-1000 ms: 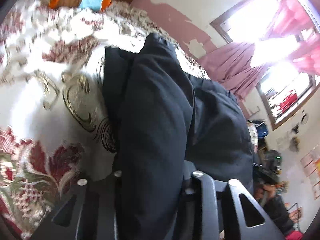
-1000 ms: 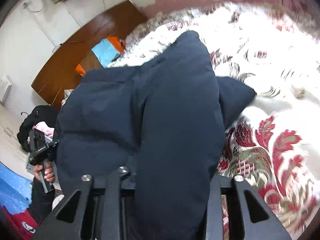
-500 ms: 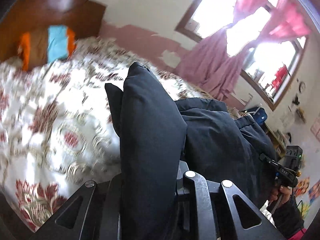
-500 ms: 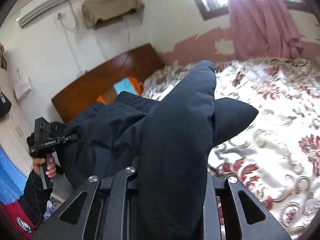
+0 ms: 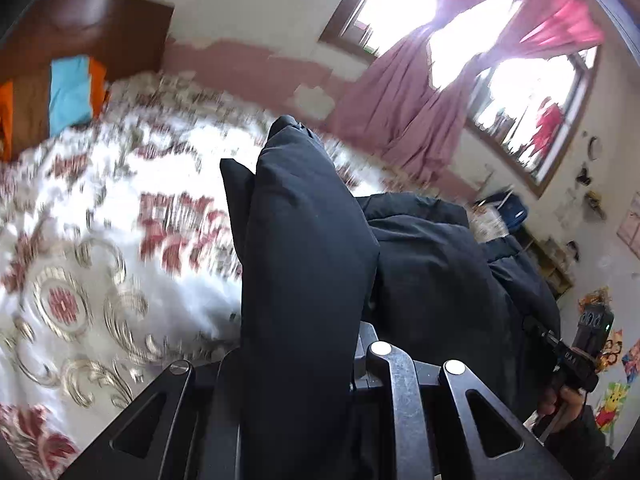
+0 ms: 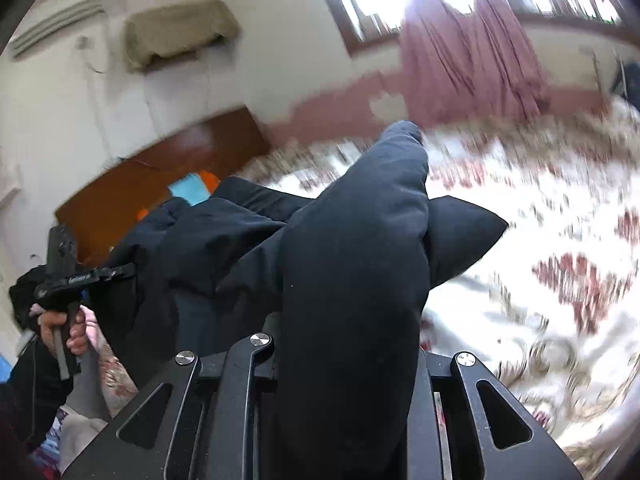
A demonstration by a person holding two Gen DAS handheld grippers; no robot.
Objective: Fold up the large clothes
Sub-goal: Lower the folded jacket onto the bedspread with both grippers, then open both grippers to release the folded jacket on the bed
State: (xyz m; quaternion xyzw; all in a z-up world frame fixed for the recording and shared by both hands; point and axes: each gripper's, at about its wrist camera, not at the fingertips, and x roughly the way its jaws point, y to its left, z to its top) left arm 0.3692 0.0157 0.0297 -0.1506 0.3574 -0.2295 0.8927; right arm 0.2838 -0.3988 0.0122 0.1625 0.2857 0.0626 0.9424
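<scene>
Stretching between both hands above the bed (image 5: 92, 240), the dark padded coat (image 5: 304, 264) is clamped by left tongs (image 5: 296, 420) and right tongs (image 6: 344, 420) alike, its long axis running sideways from one to the other, neither hand nearer.

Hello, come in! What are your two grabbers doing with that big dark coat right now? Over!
Left gripper shut on dark coat. Right gripper shut on it too. Coat held above flowered bedspread. Nothing in the way.
</scene>
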